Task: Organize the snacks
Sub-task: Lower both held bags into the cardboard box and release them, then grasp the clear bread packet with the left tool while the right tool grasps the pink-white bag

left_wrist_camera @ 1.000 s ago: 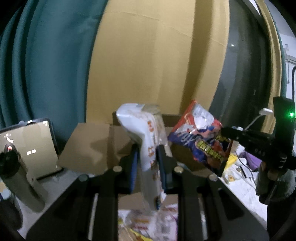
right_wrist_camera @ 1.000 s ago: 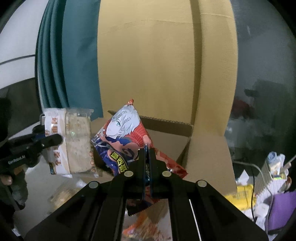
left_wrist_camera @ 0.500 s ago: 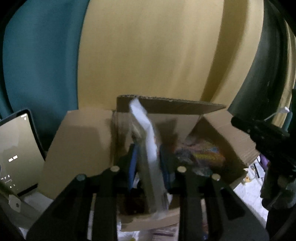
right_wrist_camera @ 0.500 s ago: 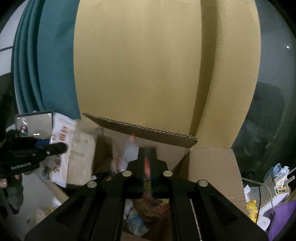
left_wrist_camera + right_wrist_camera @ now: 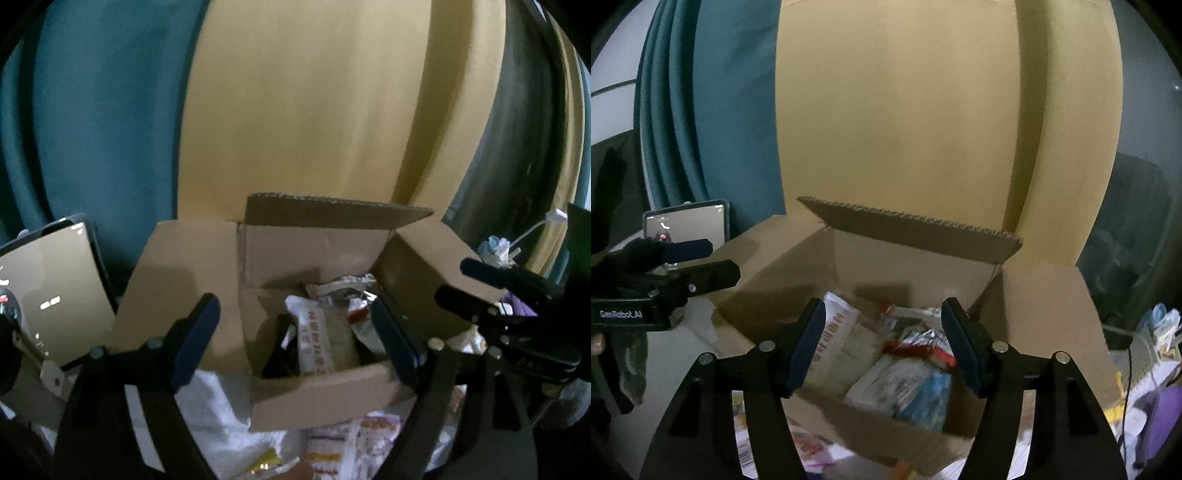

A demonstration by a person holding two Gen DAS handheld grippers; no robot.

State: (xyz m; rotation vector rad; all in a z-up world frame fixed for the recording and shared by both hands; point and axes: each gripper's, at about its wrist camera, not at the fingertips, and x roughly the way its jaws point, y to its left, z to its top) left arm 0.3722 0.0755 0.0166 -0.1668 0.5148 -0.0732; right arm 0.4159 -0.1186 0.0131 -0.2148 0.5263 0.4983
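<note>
An open cardboard box (image 5: 317, 398) (image 5: 923, 251) stands in front of me with several snack packs inside. The long white pack with orange print (image 5: 314, 347) (image 5: 842, 343) lies in the box beside the red and silver bag (image 5: 351, 306) (image 5: 919, 347). My left gripper (image 5: 295, 347) is open and empty, its jaws wide apart over the box's near edge. My right gripper (image 5: 884, 345) is open and empty above the box. Each gripper shows in the other's view, the right one (image 5: 491, 291) and the left one (image 5: 687, 266).
More snack packs (image 5: 340, 446) (image 5: 809, 446) lie on the white surface before the box. A lit tablet (image 5: 48, 291) (image 5: 687, 225) stands at the left. A big yellow cardboard sheet (image 5: 923, 129) and teal curtain (image 5: 92, 129) stand behind. Clutter (image 5: 1156, 350) sits at the right.
Both grippers have opened and let go of their snacks. The white pack and the red bag now lie in the box. Both grippers have drawn back a little.
</note>
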